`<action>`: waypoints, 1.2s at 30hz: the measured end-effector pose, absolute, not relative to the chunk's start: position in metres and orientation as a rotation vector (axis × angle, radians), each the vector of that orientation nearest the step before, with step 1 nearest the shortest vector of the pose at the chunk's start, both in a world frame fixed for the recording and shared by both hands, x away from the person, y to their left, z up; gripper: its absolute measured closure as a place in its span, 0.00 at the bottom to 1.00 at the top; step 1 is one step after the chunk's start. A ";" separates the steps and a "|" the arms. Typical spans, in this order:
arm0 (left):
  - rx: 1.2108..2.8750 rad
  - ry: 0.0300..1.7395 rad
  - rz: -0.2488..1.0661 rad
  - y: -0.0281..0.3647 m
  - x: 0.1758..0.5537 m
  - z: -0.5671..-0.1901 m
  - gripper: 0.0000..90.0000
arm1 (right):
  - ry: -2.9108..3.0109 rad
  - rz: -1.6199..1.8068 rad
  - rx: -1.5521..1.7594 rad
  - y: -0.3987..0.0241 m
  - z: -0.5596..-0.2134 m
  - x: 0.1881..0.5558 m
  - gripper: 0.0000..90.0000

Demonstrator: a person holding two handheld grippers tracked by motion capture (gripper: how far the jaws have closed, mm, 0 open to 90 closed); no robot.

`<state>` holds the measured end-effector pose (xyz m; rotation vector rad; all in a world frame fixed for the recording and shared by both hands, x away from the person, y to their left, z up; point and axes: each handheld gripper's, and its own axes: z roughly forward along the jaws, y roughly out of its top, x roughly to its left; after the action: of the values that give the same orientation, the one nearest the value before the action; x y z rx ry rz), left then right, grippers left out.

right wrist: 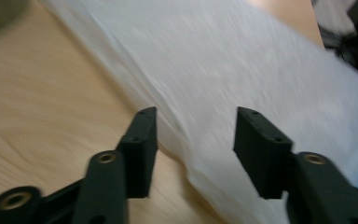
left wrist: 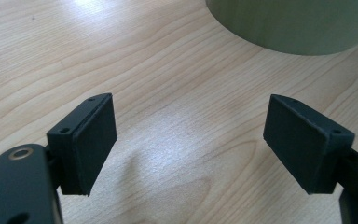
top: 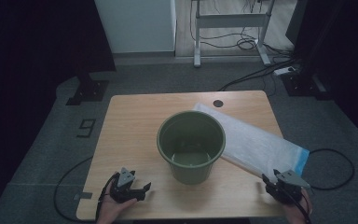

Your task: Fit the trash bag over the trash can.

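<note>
A green bucket [top: 191, 144] stands upright in the middle of the wooden table [top: 130, 121]; its lower wall [left wrist: 298, 23] shows in the left gripper view. A white plastic bag [top: 256, 144] with a blue end lies flat to the bucket's right and hangs over the table's right edge. My left gripper [top: 142, 190] rests at the near left of the table, open, with bare wood between its jaws [left wrist: 189, 140]. My right gripper [top: 266, 183] is at the near right, open [right wrist: 196, 140]. The bag's near edge [right wrist: 242, 60] lies between its jaws, and the pads do not press on it.
A small dark hole [top: 218, 103] sits near the table's far edge. On the floor beyond are a white desk frame [top: 230, 21], cables and a power strip [top: 284, 71]. A painted 9 [top: 86, 127] marks the floor at the left. A cable [top: 335, 168] loops at the right.
</note>
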<state>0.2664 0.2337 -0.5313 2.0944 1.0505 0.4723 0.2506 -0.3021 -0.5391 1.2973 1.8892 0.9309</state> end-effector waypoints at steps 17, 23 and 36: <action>2.094 1.061 0.469 0.238 0.266 -0.533 0.19 | 2.064 0.949 1.243 -0.189 -0.544 0.348 0.41; 2.104 1.064 0.465 0.239 0.267 -0.535 0.19 | 2.081 0.959 1.321 -0.197 -0.552 0.360 0.73; 2.103 1.057 0.465 0.237 0.266 -0.534 0.19 | 2.066 0.979 1.366 -0.242 -0.550 0.310 0.98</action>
<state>0.2664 0.2367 -0.5339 2.1026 1.0565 0.4646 0.3100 -0.2418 -0.5502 1.3656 2.0660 0.9794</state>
